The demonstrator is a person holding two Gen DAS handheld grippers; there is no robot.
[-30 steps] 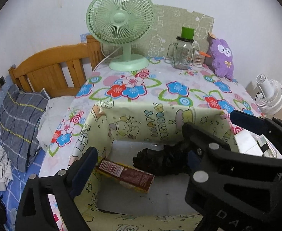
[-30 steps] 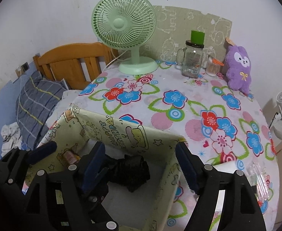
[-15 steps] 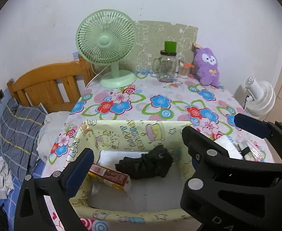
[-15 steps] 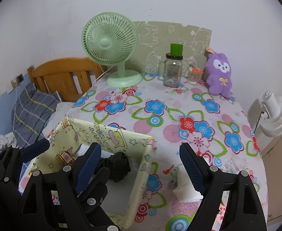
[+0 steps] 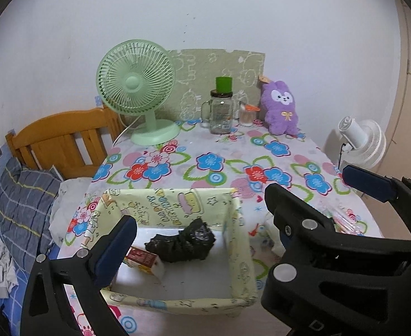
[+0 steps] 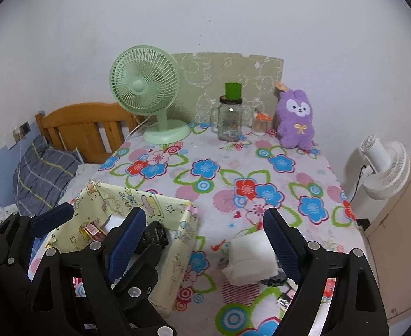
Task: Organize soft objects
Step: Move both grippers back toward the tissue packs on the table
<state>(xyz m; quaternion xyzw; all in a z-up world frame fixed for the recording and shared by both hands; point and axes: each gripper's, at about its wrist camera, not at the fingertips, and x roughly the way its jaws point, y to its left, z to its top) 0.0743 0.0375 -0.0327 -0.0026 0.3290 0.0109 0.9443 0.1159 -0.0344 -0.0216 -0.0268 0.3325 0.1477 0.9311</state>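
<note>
Small room, white wall, tabletop (image 5: pixel 233 151) under a flowered cloth, wooden bed headboard (image 5: pixel 59 140) to its left.

Task items: one black crumpled soft bundle (image 5: pixel 181 242) lying inside the one pale-yellow fabric bin (image 5: pixel 241 254) at the near left part of the tabletop. Bundle's long axis runs roughly left-right across the bin floor in the left wrist view, right end slightly higher and farther back; thicker end to the right. One small red-brown carton (image 5: pixel 142 257) also in the bin, touching the bundle's left end, angled toward the near-left corner. One white folded soft pad (image 6: pixel 251 259) on the tabletop just right of the bin, outside it.

My hand-held grippers, two: left hand-held gripper (image 5: pixel 197 210) jaws spread fully wide, nothing between the pads, hanging above the bin. Right hand-held gripper (image 6: pixel 201 239) jaws wide apart, gripping nothing; in its own view the white pad shows under the right finger, contact not clear.

Farther out, at the back edge of the tabletop: one green desk fan (image 5: pixel 138 92), one glass mug jar (image 5: pixel 220 112) with a green cap, one small container with an orange lid (image 5: pixel 247 114), one purple plush bunny (image 5: pixel 281 106). One white fan (image 6: pixel 382 168) stands off the right side. One plaid pillow (image 5: pixel 20 204) on the bed.
</note>
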